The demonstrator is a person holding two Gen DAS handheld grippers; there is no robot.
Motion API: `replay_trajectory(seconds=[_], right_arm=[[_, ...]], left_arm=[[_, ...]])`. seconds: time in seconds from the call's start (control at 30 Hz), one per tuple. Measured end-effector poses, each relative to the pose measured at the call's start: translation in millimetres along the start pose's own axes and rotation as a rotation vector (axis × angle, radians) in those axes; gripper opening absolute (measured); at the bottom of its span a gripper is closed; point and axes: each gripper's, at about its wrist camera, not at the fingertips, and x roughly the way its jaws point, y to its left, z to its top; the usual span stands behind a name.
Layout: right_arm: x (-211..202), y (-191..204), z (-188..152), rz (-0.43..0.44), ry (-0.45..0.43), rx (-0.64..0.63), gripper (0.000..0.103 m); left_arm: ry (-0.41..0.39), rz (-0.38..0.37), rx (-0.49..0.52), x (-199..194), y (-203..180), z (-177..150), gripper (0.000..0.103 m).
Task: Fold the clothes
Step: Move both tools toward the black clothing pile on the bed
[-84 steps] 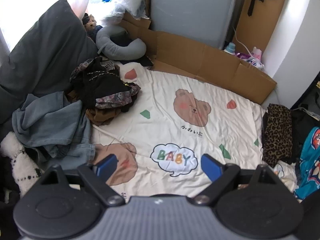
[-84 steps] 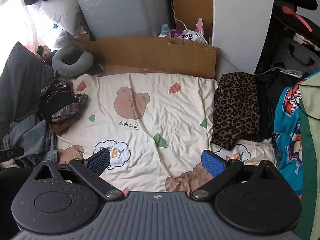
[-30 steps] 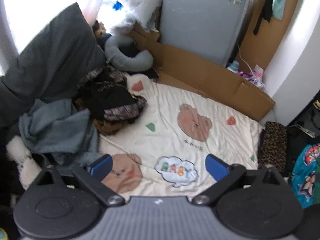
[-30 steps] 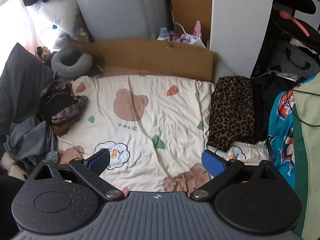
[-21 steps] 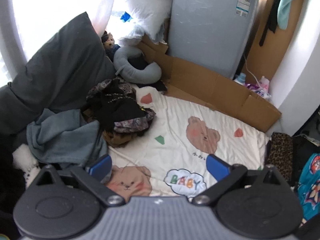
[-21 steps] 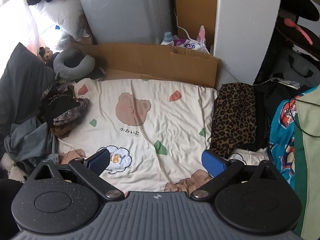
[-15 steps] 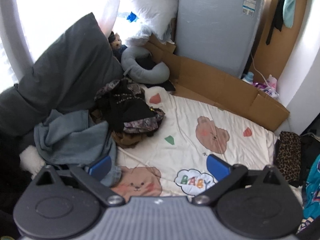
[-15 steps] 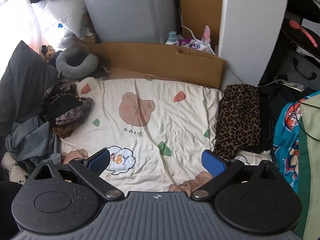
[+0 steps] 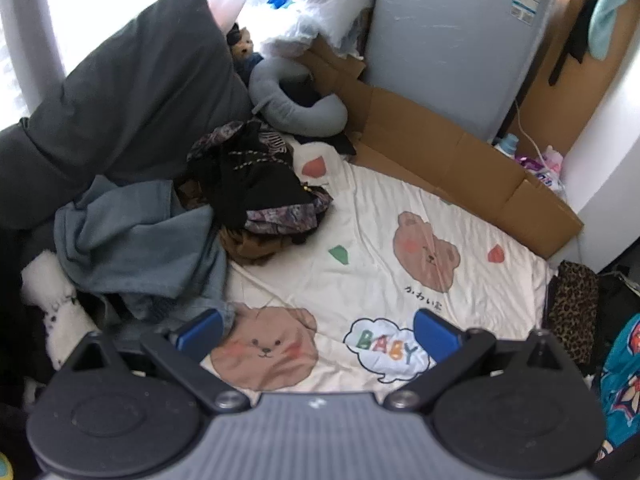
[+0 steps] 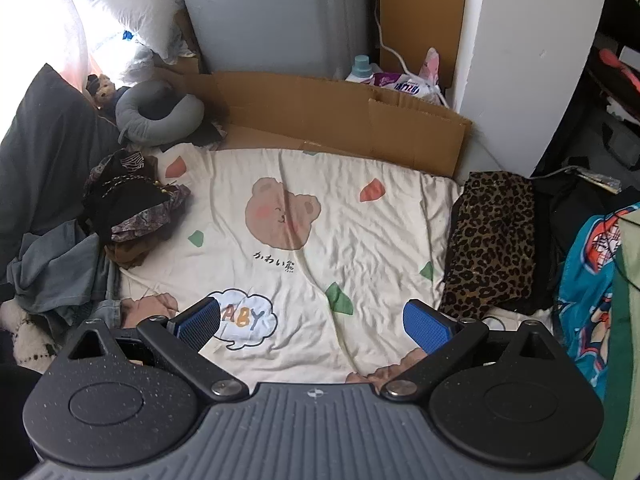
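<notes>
Dark pillow (image 9: 132, 92): large, grey, propped at the far left edge of the bed, above the clothes.
Blue-grey garment (image 9: 140, 248): crumpled at the left side of the sheet, just below the pillow, touching the dark heap.
Dark clothes heap (image 9: 256, 184): black, patterned and brown pieces tangled together, unfolded, on the sheet's left part; also seen from the right wrist (image 10: 128, 204).
Neck pillow (image 9: 296, 108): grey, curved, behind the heap, next to the cardboard.
Left gripper (image 9: 318, 334): blue pads spread wide, nothing between them, held above the near edge of the sheet; its left pad overlaps the hem of the blue-grey garment in view, contact cannot be told.
Bear-print sheet (image 9: 380, 264): cream, wrinkled, bare in the middle, with a "BABY" cloud near the front.
Cardboard (image 10: 340, 120): flattened, standing along the far edge of the sheet.
Right gripper (image 10: 312, 322): pads wide apart, empty, over the sheet's near edge.
Leopard-print garment (image 10: 492, 240): lying at the sheet's right edge, beside dark items.
Teal printed fabric (image 10: 588, 280): far right.
</notes>
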Motion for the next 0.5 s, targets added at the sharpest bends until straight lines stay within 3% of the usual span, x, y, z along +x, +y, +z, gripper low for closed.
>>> replay_trajectory(seconds=[0.2,0.5], right_arm=[[13,6,4,0.009,0.006,-0.003,0.101],[33,8,16,0.019,0.009,0.000,0.101]], left_arm=[[0.008,0.018,0.021,10,5,8,0.102],[0.042,0.040,-0.034,38,25,22,0.102]])
